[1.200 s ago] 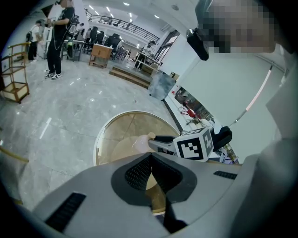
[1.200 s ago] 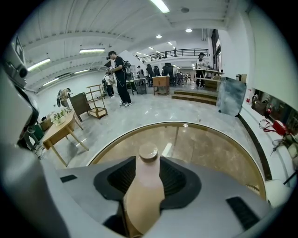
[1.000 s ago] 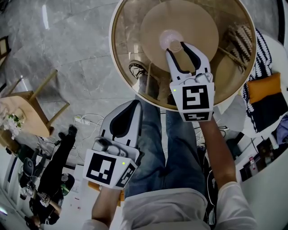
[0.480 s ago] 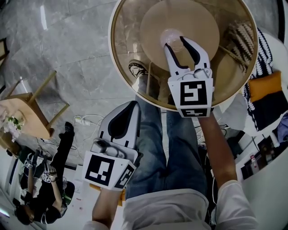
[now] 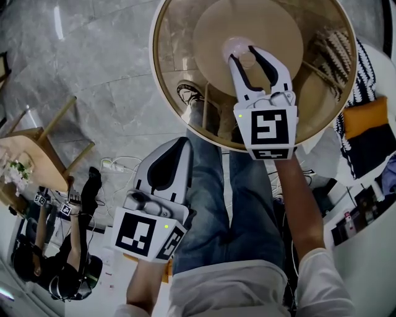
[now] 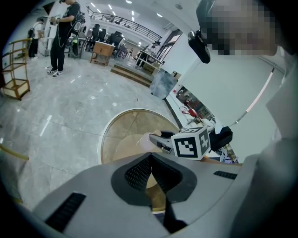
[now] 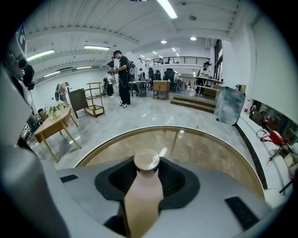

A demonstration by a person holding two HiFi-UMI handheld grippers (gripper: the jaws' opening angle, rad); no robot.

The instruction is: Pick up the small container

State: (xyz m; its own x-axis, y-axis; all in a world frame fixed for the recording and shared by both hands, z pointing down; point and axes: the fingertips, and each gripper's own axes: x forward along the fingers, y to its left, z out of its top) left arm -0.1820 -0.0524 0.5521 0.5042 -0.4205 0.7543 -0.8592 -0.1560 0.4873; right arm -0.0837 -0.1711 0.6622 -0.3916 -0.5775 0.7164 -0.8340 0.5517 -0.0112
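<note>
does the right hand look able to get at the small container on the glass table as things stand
Probably yes: the small container already stands between the right tongs, which have just been closing around it; nothing on the glass table blocks them.

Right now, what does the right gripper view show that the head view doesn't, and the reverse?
Only the right gripper view: the small container side-on, bottle-shaped with a pale cap, and ceiling lights. Only the head view: the left gripper, shut and empty over the floor, and the person's jeans. Both: the round glass table and the right gripper, whose jaws have just been closing with the container between them.
</note>
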